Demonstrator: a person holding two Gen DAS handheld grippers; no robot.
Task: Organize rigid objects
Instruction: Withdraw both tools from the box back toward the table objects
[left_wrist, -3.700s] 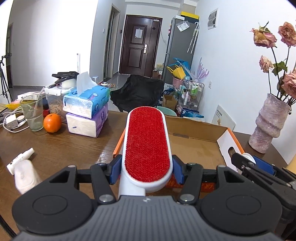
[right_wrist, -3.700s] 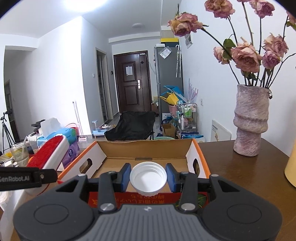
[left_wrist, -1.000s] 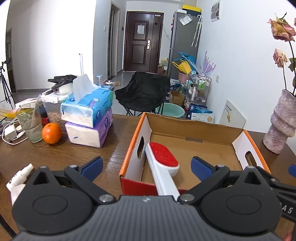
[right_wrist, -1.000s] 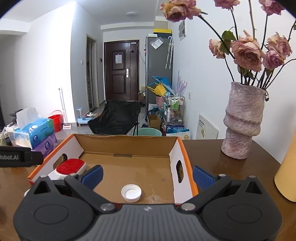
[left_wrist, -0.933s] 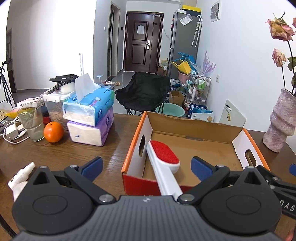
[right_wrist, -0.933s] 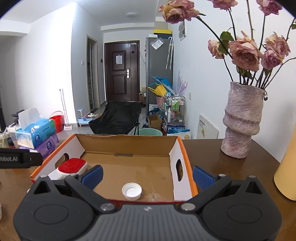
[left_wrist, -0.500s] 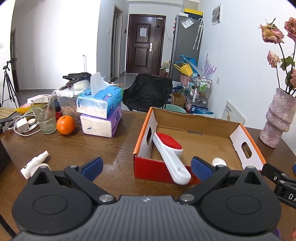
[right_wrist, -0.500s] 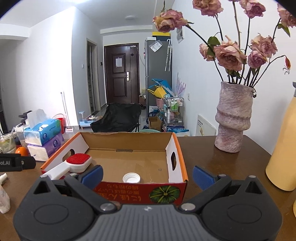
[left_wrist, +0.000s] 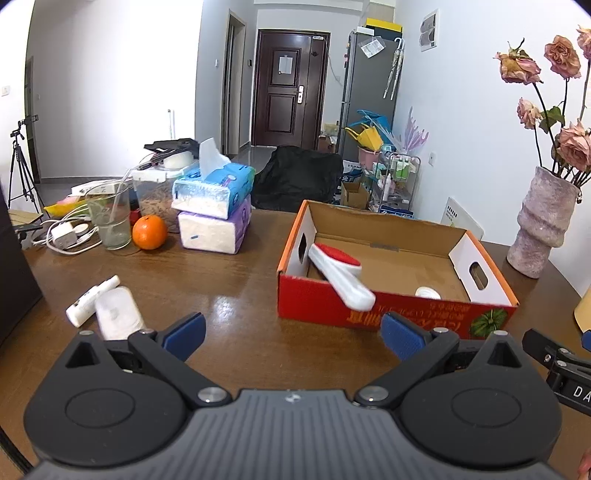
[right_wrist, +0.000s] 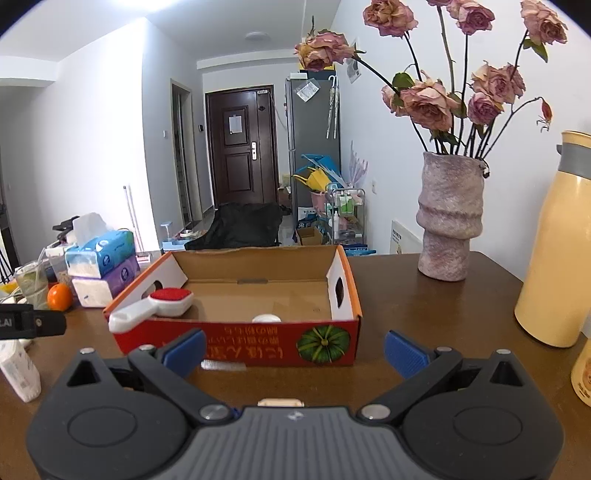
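Lying on the desk (left_wrist: 229, 314), the stiff, light white bottle (left_wrist: 118, 314) suits a mid-body grip; both hand-held grippers gape empty.

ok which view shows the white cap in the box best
The left wrist view: it looks down into the box, so the white cap shows on the floor. In the right wrist view only the cap's top edge peeks over the front wall.

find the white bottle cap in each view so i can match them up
Left wrist view: the white bottle cap lies on the cardboard box floor, right of centre, just behind the red front wall.
Right wrist view: the cap peeks over the front wall, near the picture's middle.
Shared landmark: the red lint brush leaning over the box's left front corner.
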